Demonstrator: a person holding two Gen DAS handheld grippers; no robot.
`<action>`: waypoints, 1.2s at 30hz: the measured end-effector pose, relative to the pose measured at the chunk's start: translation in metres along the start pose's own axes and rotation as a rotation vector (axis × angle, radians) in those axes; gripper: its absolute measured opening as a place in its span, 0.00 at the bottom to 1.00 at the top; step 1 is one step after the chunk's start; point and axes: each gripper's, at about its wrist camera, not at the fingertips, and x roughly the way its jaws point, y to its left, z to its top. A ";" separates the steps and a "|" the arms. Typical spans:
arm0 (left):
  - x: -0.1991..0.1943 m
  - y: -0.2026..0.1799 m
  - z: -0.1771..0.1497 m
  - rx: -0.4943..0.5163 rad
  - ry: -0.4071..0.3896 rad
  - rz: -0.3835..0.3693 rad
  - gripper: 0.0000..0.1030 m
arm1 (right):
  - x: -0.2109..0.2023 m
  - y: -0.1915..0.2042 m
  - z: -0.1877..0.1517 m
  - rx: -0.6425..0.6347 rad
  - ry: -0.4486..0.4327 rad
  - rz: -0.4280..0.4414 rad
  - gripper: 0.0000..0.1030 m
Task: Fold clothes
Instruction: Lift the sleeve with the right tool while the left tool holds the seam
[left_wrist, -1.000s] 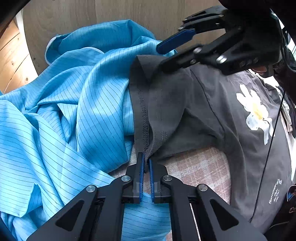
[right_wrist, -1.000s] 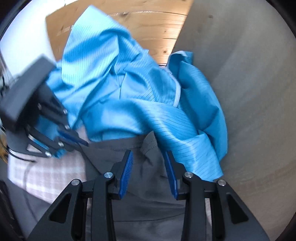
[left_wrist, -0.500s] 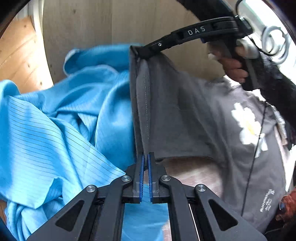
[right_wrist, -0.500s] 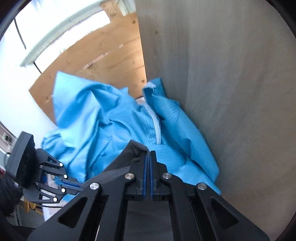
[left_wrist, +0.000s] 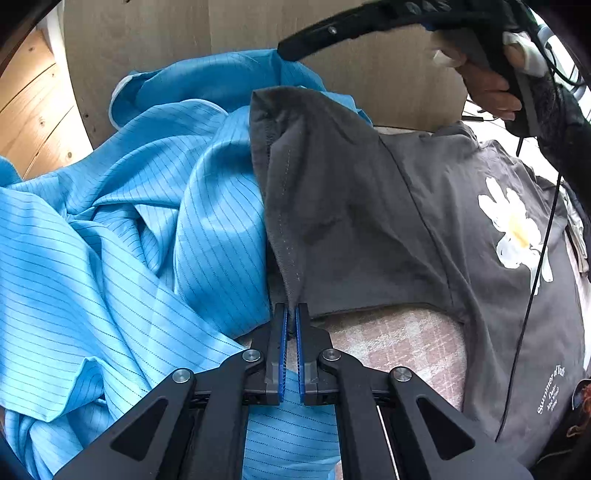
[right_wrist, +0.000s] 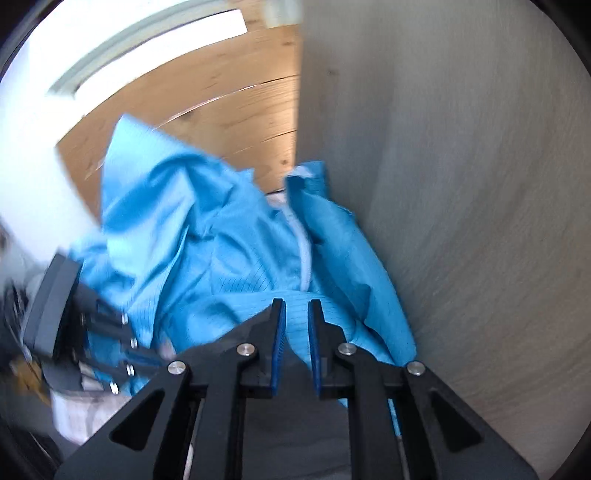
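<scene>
— On the checked surface's left edge your left gripper clenches the grey T-shirt's sleeve hem.
— And your right gripper?
— Opening, empty. Sleeve spread; folding remains, blue garment untouched.

You saw white lettering at four o'clock in the left wrist view, on the dark grey T-shirt: "Summer" headed the print; the smaller lines beneath were unreadable.

Left tongs: black linkage arms showing silver screws, blue ribbed pads. Right tongs matching. Person wearing dark fuzzy sleeve; thin black cable trailing.
</scene>
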 end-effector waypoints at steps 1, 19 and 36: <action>0.000 0.000 0.001 0.001 0.002 0.001 0.04 | 0.004 0.008 0.000 -0.039 0.020 -0.012 0.12; -0.004 0.008 -0.003 0.011 0.010 -0.004 0.04 | 0.029 0.025 0.012 -0.042 0.084 -0.064 0.33; -0.004 0.008 -0.006 0.026 0.023 0.002 0.04 | 0.045 0.001 0.014 0.082 0.086 -0.044 0.03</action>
